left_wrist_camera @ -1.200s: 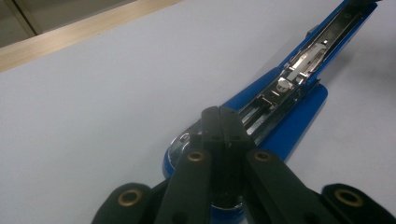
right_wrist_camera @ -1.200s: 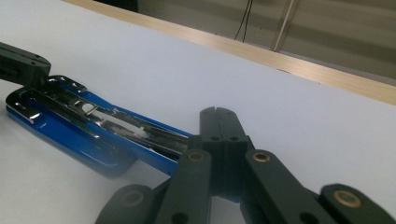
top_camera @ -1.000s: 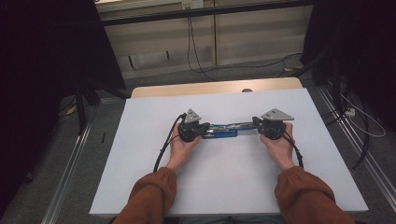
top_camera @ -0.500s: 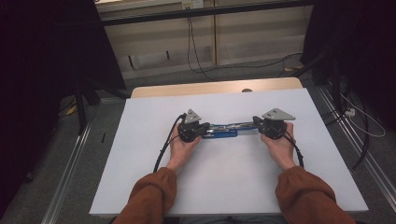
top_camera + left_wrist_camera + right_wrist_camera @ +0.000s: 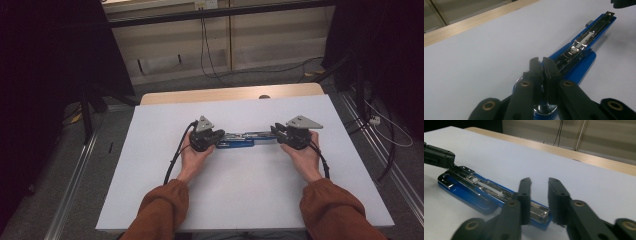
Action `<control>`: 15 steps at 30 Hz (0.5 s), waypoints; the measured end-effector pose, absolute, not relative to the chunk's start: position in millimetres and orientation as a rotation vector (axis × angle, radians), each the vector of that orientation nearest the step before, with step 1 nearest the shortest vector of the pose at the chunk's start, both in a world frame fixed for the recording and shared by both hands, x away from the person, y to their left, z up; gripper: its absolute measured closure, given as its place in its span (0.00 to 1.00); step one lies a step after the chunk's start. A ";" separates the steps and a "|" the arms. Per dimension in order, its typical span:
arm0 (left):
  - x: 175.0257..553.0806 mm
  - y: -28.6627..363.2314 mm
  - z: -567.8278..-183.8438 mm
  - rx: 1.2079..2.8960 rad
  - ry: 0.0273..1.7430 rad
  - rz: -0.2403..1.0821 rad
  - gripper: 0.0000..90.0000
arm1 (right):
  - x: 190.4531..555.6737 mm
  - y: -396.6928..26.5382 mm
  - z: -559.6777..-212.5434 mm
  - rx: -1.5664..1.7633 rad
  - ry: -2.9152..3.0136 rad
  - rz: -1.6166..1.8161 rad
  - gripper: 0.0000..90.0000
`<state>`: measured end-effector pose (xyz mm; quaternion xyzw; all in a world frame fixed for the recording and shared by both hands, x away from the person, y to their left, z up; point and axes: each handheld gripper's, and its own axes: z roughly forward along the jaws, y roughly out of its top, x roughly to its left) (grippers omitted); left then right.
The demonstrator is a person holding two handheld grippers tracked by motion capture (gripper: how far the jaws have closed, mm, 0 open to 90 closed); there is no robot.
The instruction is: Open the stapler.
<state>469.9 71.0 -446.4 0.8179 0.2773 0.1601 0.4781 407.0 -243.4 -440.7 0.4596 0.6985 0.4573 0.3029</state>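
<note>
Lying across the middle of the white tabletop [image 5: 150,165], a blue stapler [image 5: 243,140] stretches sideways between the two hands, swung open so that its metal staple channel faces up. At the left, the left hand [image 5: 192,156] holds the left gripper [image 5: 216,139] at the stapler's left end. In the left gripper view that gripper [image 5: 542,65] has its jaws almost together, with just a thin slit between the pads; they have just been opening a little. The fingers [image 5: 551,70] sit over the stapler's [image 5: 584,47] rounded blue end, and whether they still pinch any part of it cannot be told. From there the shiny channel runs away up and to the right, to where a dark corner of the other gripper shows at the picture's edge.

Farther right, the right hand [image 5: 302,159] holds the right gripper [image 5: 276,133] at the stapler's other end. In the right gripper view its jaws [image 5: 538,185] stand apart with a clear gap, having just been opening, and the pads press on nothing. The stapler's [image 5: 474,192] blue tip with its metal end lies low between and just behind the fingers [image 5: 524,195].
</note>
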 end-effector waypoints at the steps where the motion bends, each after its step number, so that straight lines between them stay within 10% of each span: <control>1: 469.1 71.4 -444.2 1.990 0.669 0.395 0.90 | 406.7 -244.1 -440.5 1.208 1.845 1.222 0.78; 10: 465.3 75.4 -440.2 1.955 0.711 0.394 0.65 | 405.8 -246.8 -438.8 1.212 1.835 1.267 0.58; 15: 462.7 78.2 -434.8 1.942 0.729 0.382 0.39 | 407.3 -245.0 -439.9 1.241 1.798 1.260 0.28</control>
